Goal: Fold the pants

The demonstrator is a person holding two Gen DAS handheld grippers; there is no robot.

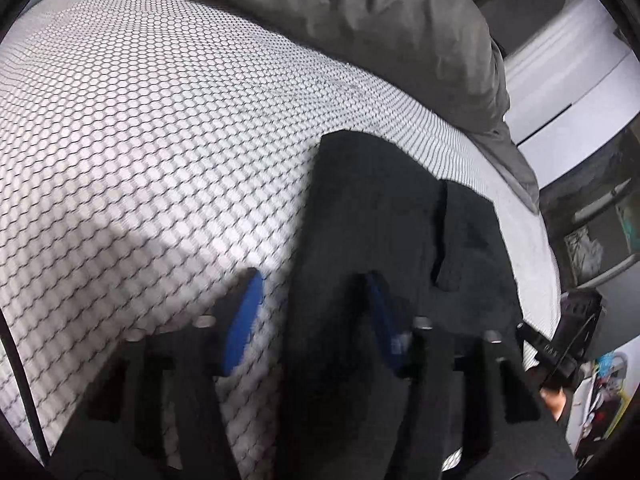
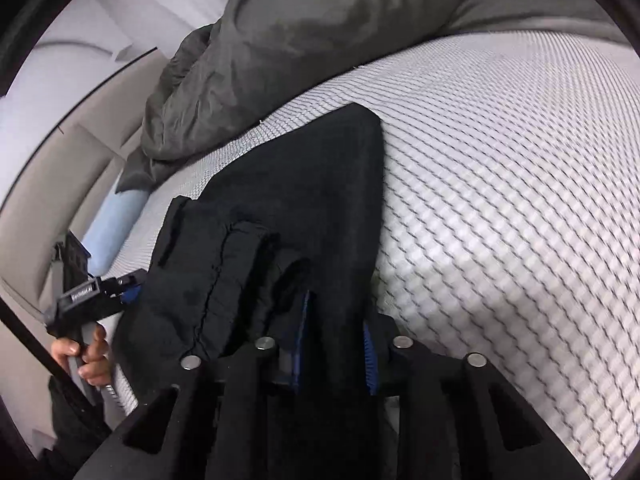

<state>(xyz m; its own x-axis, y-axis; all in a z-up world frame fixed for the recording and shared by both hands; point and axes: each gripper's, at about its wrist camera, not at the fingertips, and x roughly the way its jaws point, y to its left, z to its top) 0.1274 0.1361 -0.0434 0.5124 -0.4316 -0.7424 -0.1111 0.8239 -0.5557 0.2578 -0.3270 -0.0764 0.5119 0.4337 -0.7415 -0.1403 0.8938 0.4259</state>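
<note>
Hiding right tongs (image 2: pixel 335 340) tips: black pants (image 2: pixel 304 184), edge blurred.

The pants (image 2: pixel 280 208) are black matt cloth with a soft, faintly napped surface and a stitched seam down one folded edge. The mattress (image 1: pixel 160 128) beneath them wears white quilted fabric printed with a fine dark honeycomb pattern, slightly sheened where light falls. The duvet (image 2: pixel 280 40) is grey, crumpled, matt woven cloth. The right gripper (image 2: pixel 336 344) is matt black plastic with round bright metal studs and blue ribbed rubbery pads (image 2: pixel 370 360); the left gripper (image 1: pixel 316 312) looks alike.
</note>
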